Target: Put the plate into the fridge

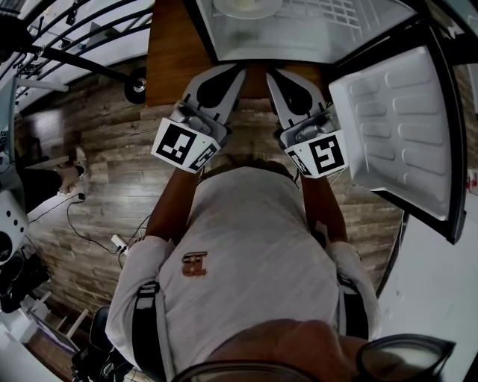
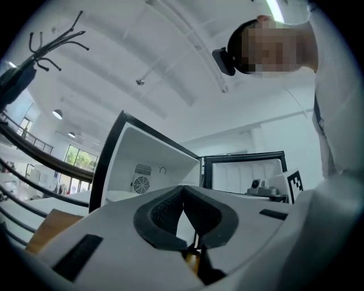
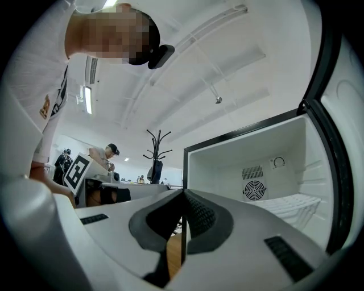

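- Closest in, the person's white shirt fills the lower head view, with both forearms reaching forward from it.
- Left gripper: its fingers are pressed together tip to tip, and nothing is between them. It points toward the open fridge.
- Right gripper: its fingers are also pressed together and hold nothing. It sits just beside the left gripper, and both are tilted in toward each other.
- The plate, pale and round, lies inside the fridge on the wire shelf and is cut off by the top edge of the head view. It is well apart from both grippers.
- The fridge door stands swung open on the right, with its white moulded lining facing up.
- A round fan vent shows on the fridge's back wall.
- A brown wooden bench shows along the fridge's left edge.
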`<state>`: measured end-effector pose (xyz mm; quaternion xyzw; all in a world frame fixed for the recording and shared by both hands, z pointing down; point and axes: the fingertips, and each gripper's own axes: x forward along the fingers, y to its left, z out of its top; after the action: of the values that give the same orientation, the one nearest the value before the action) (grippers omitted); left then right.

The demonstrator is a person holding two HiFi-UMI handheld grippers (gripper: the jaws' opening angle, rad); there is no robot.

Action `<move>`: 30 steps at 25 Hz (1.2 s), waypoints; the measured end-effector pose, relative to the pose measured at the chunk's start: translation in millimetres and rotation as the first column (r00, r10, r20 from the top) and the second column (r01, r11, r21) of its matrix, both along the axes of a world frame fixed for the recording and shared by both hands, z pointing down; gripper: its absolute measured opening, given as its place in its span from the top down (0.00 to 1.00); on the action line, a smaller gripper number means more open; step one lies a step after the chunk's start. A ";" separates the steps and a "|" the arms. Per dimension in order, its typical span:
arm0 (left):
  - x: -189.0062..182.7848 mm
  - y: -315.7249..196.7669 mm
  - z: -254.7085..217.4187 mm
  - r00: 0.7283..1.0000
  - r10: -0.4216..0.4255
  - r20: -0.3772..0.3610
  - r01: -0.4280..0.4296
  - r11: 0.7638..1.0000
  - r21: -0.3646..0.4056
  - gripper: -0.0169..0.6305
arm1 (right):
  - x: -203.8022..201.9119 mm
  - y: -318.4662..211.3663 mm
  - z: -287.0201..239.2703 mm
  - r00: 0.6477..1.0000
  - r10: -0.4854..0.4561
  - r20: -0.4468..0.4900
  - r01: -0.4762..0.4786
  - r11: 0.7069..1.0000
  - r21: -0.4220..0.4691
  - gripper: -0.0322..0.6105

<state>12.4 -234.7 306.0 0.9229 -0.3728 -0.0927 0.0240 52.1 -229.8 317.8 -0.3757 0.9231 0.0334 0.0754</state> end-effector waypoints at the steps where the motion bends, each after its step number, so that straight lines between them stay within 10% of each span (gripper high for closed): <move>1: 0.3 4.3 -1.0 1.000 0.008 0.014 -0.008 1.000 0.015 0.94 | -1.9 2.5 -0.2 1.000 0.001 -0.002 -0.001 1.000 0.002 0.90; 30: -17.3 36.5 -1.3 0.998 0.047 0.033 -0.049 0.997 0.059 0.95 | -28.4 33.9 0.6 0.998 0.029 -0.051 -0.028 1.000 0.012 0.90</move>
<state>-4.9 -198.2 304.7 0.9333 -0.3479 -0.0887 -0.0072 23.6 -195.9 318.4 -0.3873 0.9191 0.0492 0.0534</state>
